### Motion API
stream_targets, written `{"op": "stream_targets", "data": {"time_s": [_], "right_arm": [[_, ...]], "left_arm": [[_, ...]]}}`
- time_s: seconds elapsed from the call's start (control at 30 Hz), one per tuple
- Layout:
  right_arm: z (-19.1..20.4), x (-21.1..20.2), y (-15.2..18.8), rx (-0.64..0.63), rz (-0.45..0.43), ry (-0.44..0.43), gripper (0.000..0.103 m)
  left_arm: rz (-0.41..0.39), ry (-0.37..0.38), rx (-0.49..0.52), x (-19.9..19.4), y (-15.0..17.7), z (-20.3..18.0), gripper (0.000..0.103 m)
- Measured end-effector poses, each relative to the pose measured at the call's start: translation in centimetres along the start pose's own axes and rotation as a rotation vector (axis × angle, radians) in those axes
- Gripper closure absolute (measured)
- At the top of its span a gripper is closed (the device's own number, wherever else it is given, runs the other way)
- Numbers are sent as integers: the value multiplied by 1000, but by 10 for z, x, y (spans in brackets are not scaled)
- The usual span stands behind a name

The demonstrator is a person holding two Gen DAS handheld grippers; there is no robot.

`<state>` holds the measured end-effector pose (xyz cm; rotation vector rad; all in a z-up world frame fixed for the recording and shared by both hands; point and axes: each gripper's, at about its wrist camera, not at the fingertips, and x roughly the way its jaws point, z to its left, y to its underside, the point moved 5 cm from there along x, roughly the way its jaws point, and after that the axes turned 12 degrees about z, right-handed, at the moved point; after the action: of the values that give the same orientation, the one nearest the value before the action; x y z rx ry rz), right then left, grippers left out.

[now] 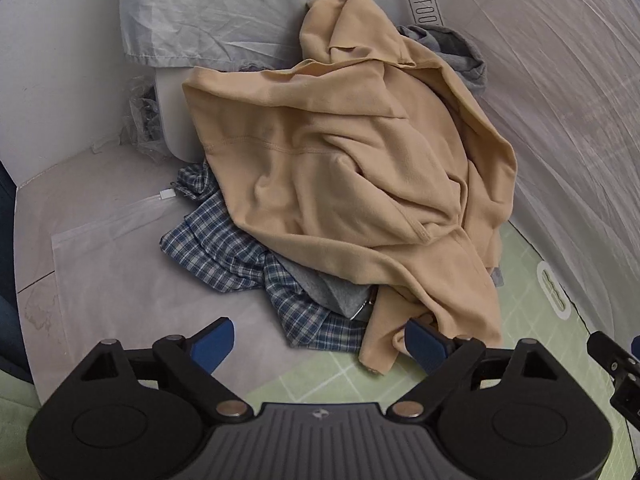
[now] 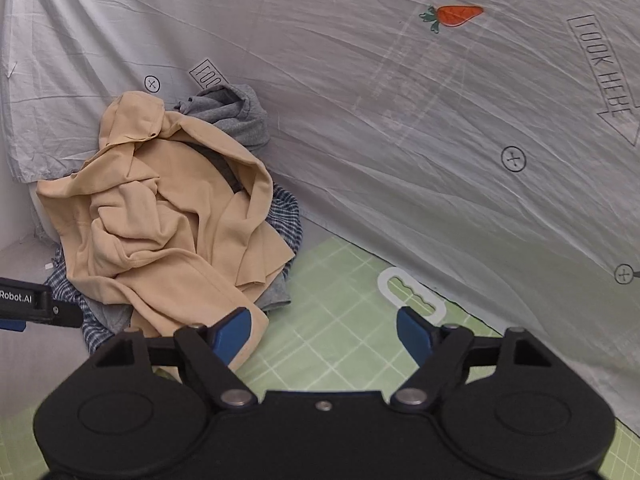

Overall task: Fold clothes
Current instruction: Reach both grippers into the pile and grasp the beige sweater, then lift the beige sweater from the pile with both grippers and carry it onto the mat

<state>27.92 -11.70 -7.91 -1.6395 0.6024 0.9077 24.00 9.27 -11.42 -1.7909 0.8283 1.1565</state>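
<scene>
A crumpled tan hoodie [image 1: 340, 168] [image 2: 160, 232] tops a heap of clothes. Under it lie a blue plaid shirt [image 1: 224, 240] [image 2: 286, 216] and grey garments [image 1: 332, 292] [image 2: 232, 116]. My left gripper [image 1: 320, 340] stands open at the heap's near edge, its right fingertip [image 1: 420, 340] against the hoodie's hanging hem, with the plaid shirt's edge between the jaws. My right gripper [image 2: 324, 328] is open over the green mat. Its left fingertip [image 2: 236, 328] lies by the hoodie's lower corner, and nothing is gripped. Each gripper shows at the edge of the other's view [image 2: 24, 304] [image 1: 616, 360].
A green grid mat [image 2: 340, 344] [image 1: 320, 376] lies in front of the heap. A white printed sheet [image 2: 400, 120] rises behind and to the right. A white plastic ring [image 2: 412, 292] rests on the mat. A clear flat bag [image 1: 100, 248] and crumpled plastic [image 1: 142, 120] lie at the left.
</scene>
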Motion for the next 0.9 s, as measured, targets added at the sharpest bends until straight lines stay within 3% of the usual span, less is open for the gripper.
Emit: {"op": "stream_targets", "data": {"time_s": [0.1, 0.23, 0.37, 0.4, 0.47, 0.5, 0.53, 0.57, 0.67, 0.9], "right_arm": [[21, 34, -26, -6, 11, -52, 31], [48, 80, -58, 10, 52, -162, 51], [61, 106, -75, 58, 77, -255, 55], [63, 112, -77, 59, 86, -253, 58], [67, 120, -77, 47, 97, -235, 86], [67, 122, -77, 44, 96, -231, 86], [65, 119, -76, 52, 73, -236, 97], [62, 113, -74, 64, 51, -234, 100], [51, 91, -65, 74, 6, -163, 100], [-9, 7, -18, 162, -77, 43, 101]], "left_arm": [[4, 42, -43, 16, -24, -2, 22], [21, 59, -75, 38, -43, -6, 29], [33, 59, -68, 49, -51, -15, 44], [29, 50, -59, 49, -50, -17, 45], [19, 35, -22, 45, -48, -22, 55], [12, 27, -3, 43, -46, -25, 59], [4, 19, 16, 40, -45, -27, 67], [-4, 11, 35, 38, -43, -30, 75], [-23, -20, 65, 28, -39, -32, 91], [-113, -20, 151, -21, -8, -34, 100]]}}
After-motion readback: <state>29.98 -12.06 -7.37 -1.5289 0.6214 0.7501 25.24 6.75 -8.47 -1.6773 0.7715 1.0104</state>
